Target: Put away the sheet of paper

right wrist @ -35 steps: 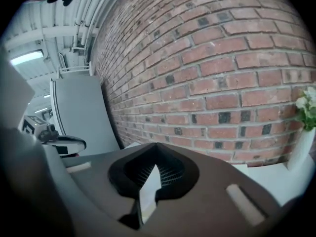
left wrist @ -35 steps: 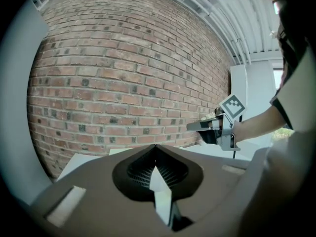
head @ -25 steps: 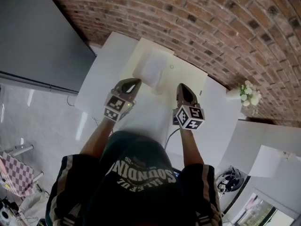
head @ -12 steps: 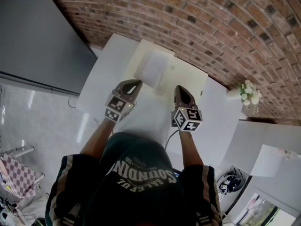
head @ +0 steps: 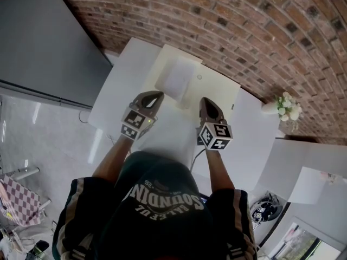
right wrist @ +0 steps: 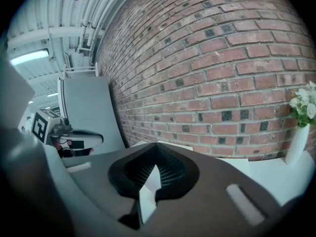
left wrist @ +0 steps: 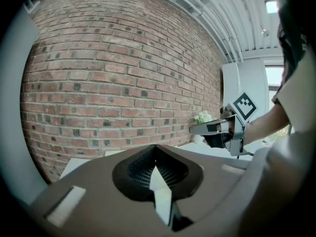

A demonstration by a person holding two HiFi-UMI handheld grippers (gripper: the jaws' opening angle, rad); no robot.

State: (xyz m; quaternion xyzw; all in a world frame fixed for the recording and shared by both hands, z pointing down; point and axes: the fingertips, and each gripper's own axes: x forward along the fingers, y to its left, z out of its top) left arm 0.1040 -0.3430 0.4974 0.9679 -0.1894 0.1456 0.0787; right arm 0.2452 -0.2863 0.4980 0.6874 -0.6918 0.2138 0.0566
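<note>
A white sheet of paper (head: 176, 79) lies flat on a cream folder (head: 216, 88) at the far side of the white table (head: 116, 93). My left gripper (head: 150, 98) hovers just short of the paper's near left corner, jaws shut and empty. To its right, my right gripper (head: 208, 105) is over the folder's near part, also shut with nothing in it. In the left gripper view the closed jaws (left wrist: 155, 148) point at the brick wall, with the right gripper (left wrist: 217, 128) at the right. The right gripper view shows closed jaws (right wrist: 157, 148) and the left gripper (right wrist: 79, 138) at the left.
A brick wall (head: 260, 31) runs behind the table. A white vase of flowers (head: 284, 108) stands at the table's far right corner. A tall grey cabinet (head: 43, 42) is at the left. The person's head and shoulders fill the lower middle of the head view.
My right gripper has drifted slightly forward and to the left, toward the paper. The left gripper and the paper have stayed where they were.
</note>
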